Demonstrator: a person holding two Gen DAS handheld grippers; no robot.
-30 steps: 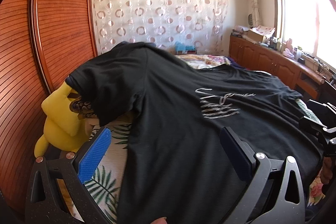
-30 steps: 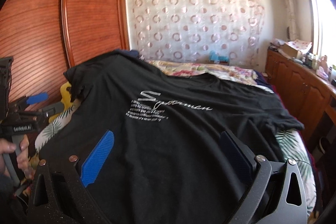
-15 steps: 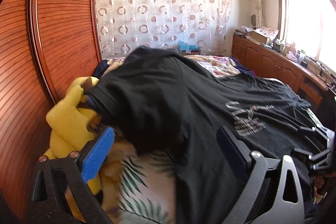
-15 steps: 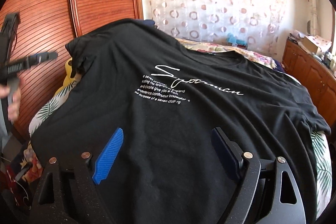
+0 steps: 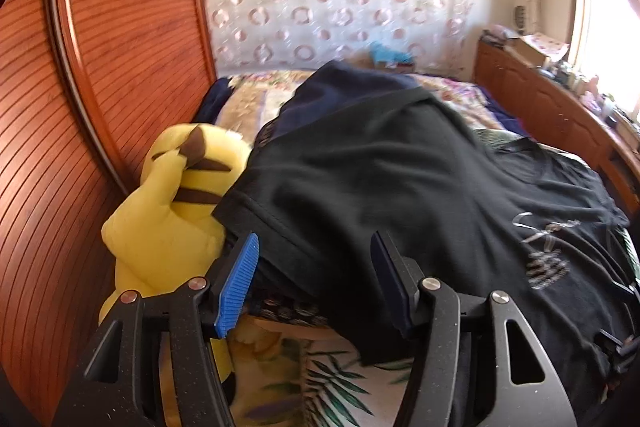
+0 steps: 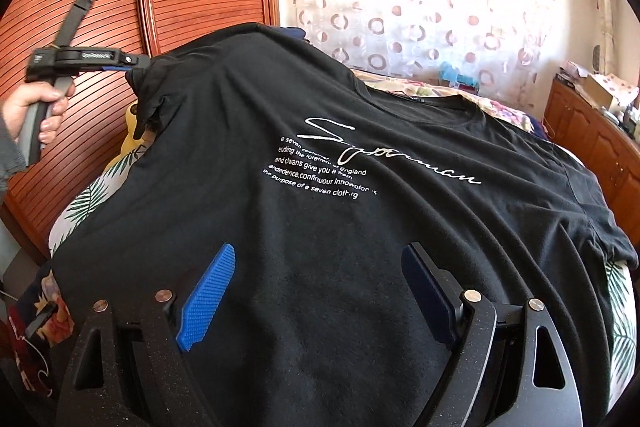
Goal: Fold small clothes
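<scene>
Left gripper point(image 5: 314, 267), jaws just closing, straddles the black T-shirt's point(image 6: 360, 227) sleeve hem at the bed's left edge, pads not yet pressing; right gripper point(image 6: 320, 287) hangs wide, empty.

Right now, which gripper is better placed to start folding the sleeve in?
Left. The left gripper has its closing jaws around the black T-shirt sleeve hem; the right gripper hovers open over the shirt's lower body.

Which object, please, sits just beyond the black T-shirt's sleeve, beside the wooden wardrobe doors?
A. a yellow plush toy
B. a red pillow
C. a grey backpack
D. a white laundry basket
A: the left wrist view shows a yellow plush toy lying against the wardrobe doors, next to the sleeve of the black T-shirt.
</scene>
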